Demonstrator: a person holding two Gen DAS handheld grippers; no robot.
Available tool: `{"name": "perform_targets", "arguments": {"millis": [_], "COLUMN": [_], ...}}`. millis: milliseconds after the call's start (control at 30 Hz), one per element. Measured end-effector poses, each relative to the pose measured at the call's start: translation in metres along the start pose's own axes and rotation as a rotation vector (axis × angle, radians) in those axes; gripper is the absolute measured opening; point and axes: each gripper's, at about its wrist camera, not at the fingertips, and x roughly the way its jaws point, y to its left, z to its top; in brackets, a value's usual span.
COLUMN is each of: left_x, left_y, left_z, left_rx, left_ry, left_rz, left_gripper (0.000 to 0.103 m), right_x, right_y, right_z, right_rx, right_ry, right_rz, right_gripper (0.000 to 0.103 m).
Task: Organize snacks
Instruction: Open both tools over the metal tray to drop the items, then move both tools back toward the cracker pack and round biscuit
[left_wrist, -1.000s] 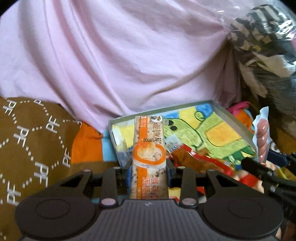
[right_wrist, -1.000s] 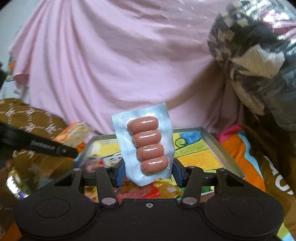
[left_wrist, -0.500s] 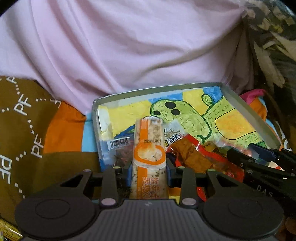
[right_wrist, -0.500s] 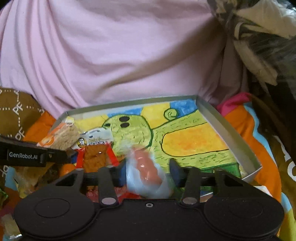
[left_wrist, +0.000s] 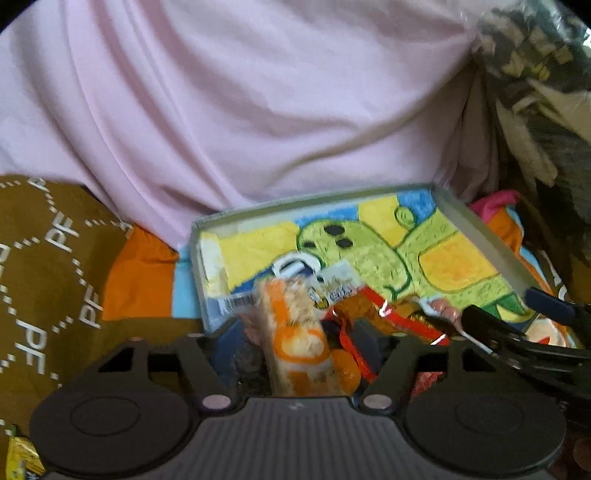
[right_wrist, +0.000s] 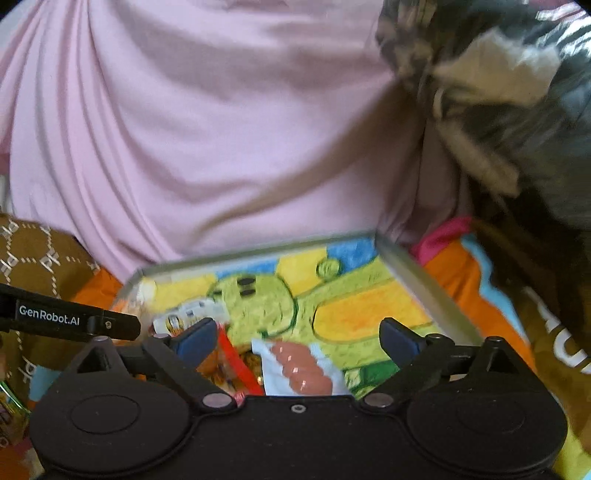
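Both grippers spread wide over the snack tray.

The left gripper (left_wrist: 295, 339) stands parted, the orange-and-white snack bar (left_wrist: 295, 339) lying loose between its fingers at the tray's (left_wrist: 476, 232) 7 o'clock corner. The right gripper (right_wrist: 297, 338) is likewise agape, the sausage pack (right_wrist: 301, 365) lying free at the tray's 6 o'clock edge, beside red-wrapped snacks (right_wrist: 236, 365). Pink cloth (right_wrist: 221, 129) hangs at 12 o'clock.

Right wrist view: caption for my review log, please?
Right gripper, fingers spread wide, above a sausage pack lying in the cartoon-printed tray beside other snack packets.
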Motion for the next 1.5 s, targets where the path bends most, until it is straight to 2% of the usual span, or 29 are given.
{"name": "perform_targets", "arguments": {"millis": [100,233,400,567,800,1033,1300,1500], "left_x": [-0.016,-0.039,-0.077,-0.112,-0.158,-0.197,-0.232,-0.256], "left_y": [0.002,0.002,0.001,0.004,0.016,0.028,0.041,0.048], "left_z": [0.001,0.0,-0.004,-0.012,-0.035,-0.069,-0.114,-0.14], "left_rx": [-0.015,-0.016,-0.009,-0.017,-0.027,-0.031,-0.054,-0.051], "left_ry": [-0.04,-0.072,-0.152,-0.232,-0.253,-0.215,-0.142,-0.092], "left_rz": [0.029,0.047,0.071,0.08,0.085,0.098,0.113,0.139], "left_gripper": [0.085,0.093,0.102,0.103,0.103,0.103,0.103,0.103], "right_x": [-0.018,-0.043,-0.074,-0.107,-0.155,-0.203,-0.251,-0.28], "right_y": [0.001,0.001,0.004,0.011,0.023,0.035,0.067,0.085], "right_z": [0.008,0.016,0.02,0.018,0.01,-0.01,-0.043,-0.063], "right_rx": [-0.005,0.018,0.048,0.05,0.091,0.144,0.058,0.052], "right_ry": [-0.046,-0.089,-0.112,-0.122,-0.144,-0.141,-0.067,-0.029], "right_rz": [0.002,0.006,0.002,-0.006,0.01,0.01,0.084,0.104], "right_gripper": [0.102,0.102,0.102,0.102,0.102,0.102,0.102,0.102]}}
